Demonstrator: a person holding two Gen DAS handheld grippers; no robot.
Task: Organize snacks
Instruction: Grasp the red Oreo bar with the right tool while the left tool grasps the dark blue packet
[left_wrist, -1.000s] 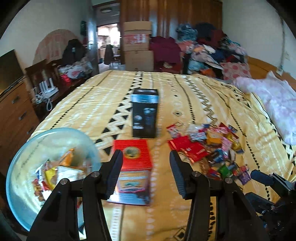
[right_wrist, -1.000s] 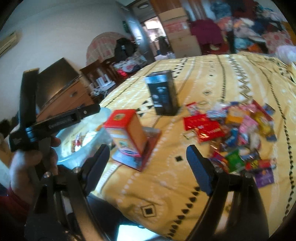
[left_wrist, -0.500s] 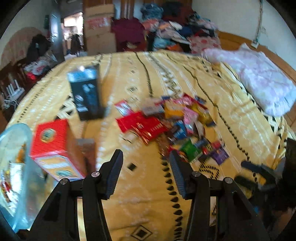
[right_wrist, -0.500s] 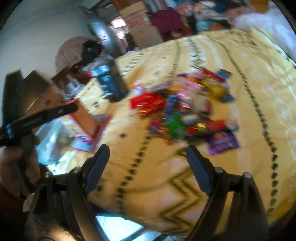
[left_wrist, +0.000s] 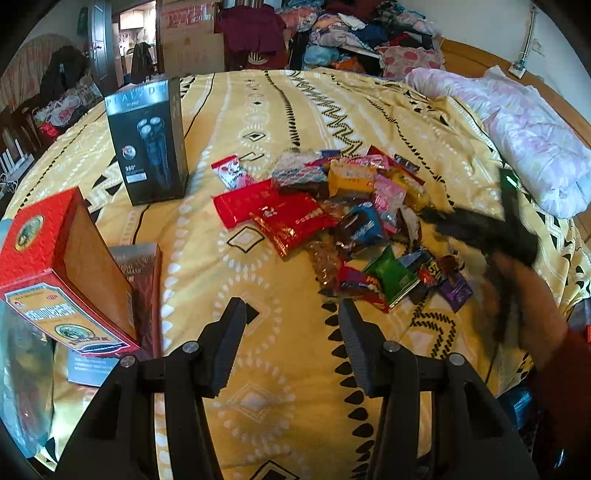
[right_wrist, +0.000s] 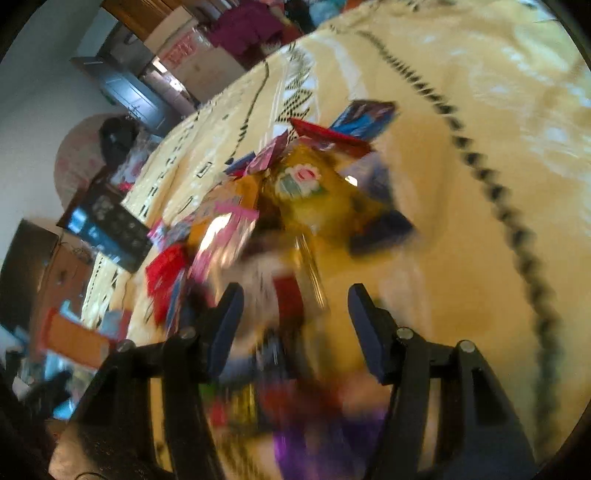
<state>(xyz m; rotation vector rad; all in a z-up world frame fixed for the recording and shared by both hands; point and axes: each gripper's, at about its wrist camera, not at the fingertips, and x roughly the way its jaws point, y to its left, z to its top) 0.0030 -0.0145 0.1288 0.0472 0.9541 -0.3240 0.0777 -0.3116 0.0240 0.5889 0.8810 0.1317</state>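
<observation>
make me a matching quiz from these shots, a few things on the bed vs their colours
Things:
1. shaver box
2. tin with the round emblem
3. bedspread
4. snack packet nearest the left gripper

Colours:
a. green
b. yellow with black zigzags
c. black
d. red

Pairs: 1-c, 2-d, 3-b, 4-a

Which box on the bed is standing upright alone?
The black shaver box. The red box is tilted, propped on the flat-lying mask box.
</observation>
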